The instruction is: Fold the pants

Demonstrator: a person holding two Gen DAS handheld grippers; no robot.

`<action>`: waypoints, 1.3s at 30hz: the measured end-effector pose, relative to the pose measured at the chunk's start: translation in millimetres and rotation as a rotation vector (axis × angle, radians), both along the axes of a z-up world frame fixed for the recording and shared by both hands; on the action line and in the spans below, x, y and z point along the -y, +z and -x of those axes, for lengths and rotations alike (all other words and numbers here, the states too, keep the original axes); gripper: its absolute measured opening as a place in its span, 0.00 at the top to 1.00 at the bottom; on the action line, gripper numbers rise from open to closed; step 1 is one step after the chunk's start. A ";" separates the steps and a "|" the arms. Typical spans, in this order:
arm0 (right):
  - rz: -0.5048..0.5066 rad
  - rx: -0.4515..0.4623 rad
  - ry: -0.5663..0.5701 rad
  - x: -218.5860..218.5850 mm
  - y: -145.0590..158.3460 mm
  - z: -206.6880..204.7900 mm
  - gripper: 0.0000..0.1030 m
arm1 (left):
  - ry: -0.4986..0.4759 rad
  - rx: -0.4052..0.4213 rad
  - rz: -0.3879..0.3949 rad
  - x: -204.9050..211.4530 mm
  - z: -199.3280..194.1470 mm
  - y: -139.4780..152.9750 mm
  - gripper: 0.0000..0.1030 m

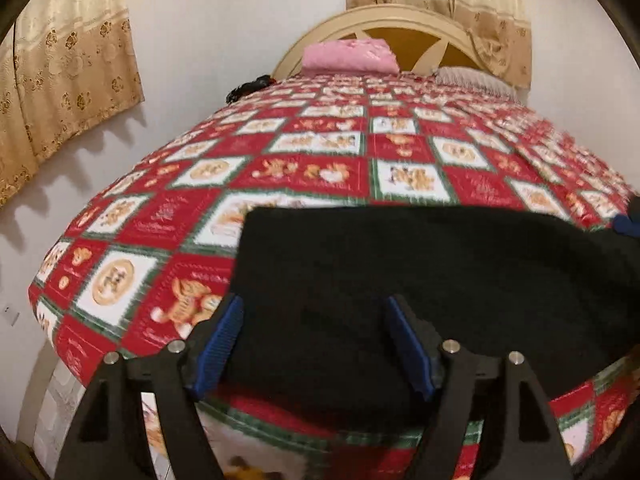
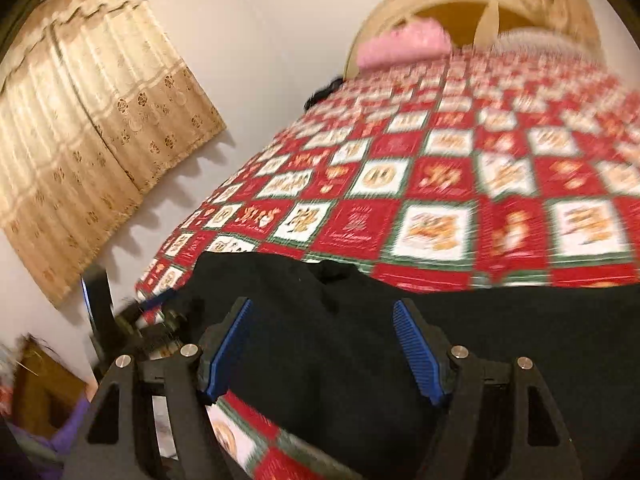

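Note:
Black pants (image 1: 420,280) lie flat on the near end of a bed with a red, white and green patchwork quilt (image 1: 328,152). My left gripper (image 1: 314,320) is open, its blue pads (image 1: 222,344) apart over the pants' near left part. The right gripper shows at the right edge of this view (image 1: 628,224). In the right wrist view the pants (image 2: 360,340) fill the lower half. My right gripper (image 2: 322,320) is open above them, with nothing between its blue pads (image 2: 416,352). The left gripper (image 2: 160,320) appears there at the pants' left corner.
A pink folded blanket (image 1: 348,56) and a grey pillow (image 1: 472,78) lie at the headboard (image 1: 384,20). A dark item (image 1: 248,88) sits at the bed's far left edge. A white wall (image 1: 200,40) with beige curtains (image 1: 60,80) runs along the left.

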State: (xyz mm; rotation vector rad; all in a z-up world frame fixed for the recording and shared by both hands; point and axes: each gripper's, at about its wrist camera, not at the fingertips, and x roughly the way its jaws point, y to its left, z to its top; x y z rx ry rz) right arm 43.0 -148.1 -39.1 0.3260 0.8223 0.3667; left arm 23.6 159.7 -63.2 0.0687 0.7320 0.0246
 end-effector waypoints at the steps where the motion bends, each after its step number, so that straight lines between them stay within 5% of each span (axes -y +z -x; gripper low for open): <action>1: -0.020 -0.026 0.017 -4.5 -8.0 -14.5 0.29 | 0.011 0.002 -0.021 1.6 -0.2 -3.5 0.23; 8: -0.109 -0.216 0.120 -38.1 -55.3 -63.2 0.29 | 0.047 0.018 0.013 -4.6 0.4 -6.5 0.12; 12: -0.111 -0.222 0.181 -54.4 -55.1 -65.8 0.29 | 0.050 0.034 -0.006 -0.4 2.0 -9.3 0.11; 15: -0.251 -0.276 0.175 -53.4 -66.9 -85.3 0.29 | 0.053 0.035 -0.018 1.6 0.8 -10.4 0.09; 20: -0.309 -0.263 0.142 -55.8 -67.4 -116.4 0.29 | 0.061 0.026 -0.016 -0.5 -0.1 -12.3 0.06; 26: -0.593 -0.325 0.055 12.0 -78.1 -126.1 0.38 | 0.068 -0.005 0.067 -15.7 -4.9 -16.5 0.00; 29: -0.503 -0.267 -0.160 73.8 -67.8 -107.1 0.38 | 0.067 0.004 0.076 -16.7 -2.8 -16.7 0.00; 32: -0.516 -0.218 -0.334 132.4 -37.3 -74.0 0.38 | 0.074 0.016 0.076 -15.5 -1.6 -16.8 0.00; 37: -0.079 -0.094 -0.705 199.1 43.3 -22.2 0.38 | 0.079 0.006 0.076 -15.4 -3.0 -15.9 0.00; 39: 0.127 -0.134 -0.864 227.9 58.3 -14.9 0.37 | 0.084 0.006 0.072 -14.8 -2.7 -15.9 0.00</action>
